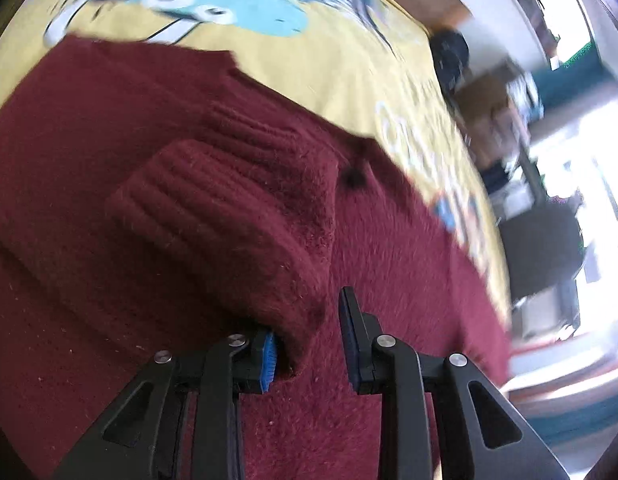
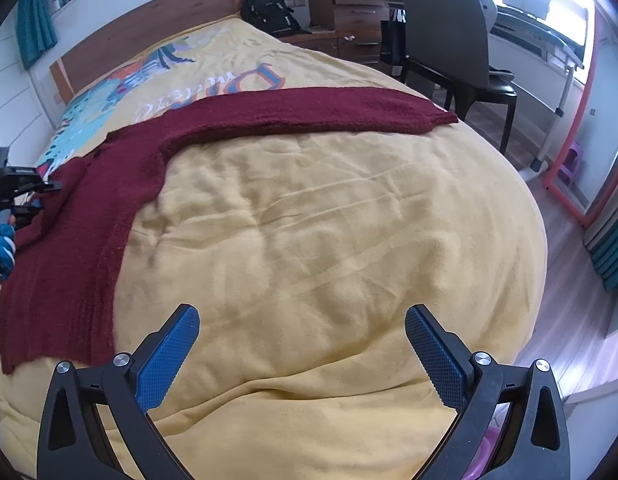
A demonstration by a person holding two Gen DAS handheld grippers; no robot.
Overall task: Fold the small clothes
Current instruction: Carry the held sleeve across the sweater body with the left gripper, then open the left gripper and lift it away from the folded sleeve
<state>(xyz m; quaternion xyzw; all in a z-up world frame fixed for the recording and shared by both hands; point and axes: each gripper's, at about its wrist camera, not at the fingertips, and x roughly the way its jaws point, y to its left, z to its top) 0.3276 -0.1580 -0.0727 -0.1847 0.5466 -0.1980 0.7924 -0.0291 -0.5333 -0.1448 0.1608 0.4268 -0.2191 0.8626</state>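
Right wrist view: the right gripper (image 2: 302, 354) hangs over the near part of the yellow blanket (image 2: 329, 240), fingers spread wide, holding nothing. The dark red sweater (image 2: 89, 208) lies flat on the left of the bed, with one sleeve (image 2: 309, 110) stretched out to the far right. The left gripper (image 2: 13, 188) pokes in at the left edge, over the sweater. In the left wrist view, the left gripper (image 1: 309, 340) sits low on the sweater (image 1: 389, 280). The other sleeve (image 1: 229, 208) is folded over the body, and its thick edge sits between the half-open fingers.
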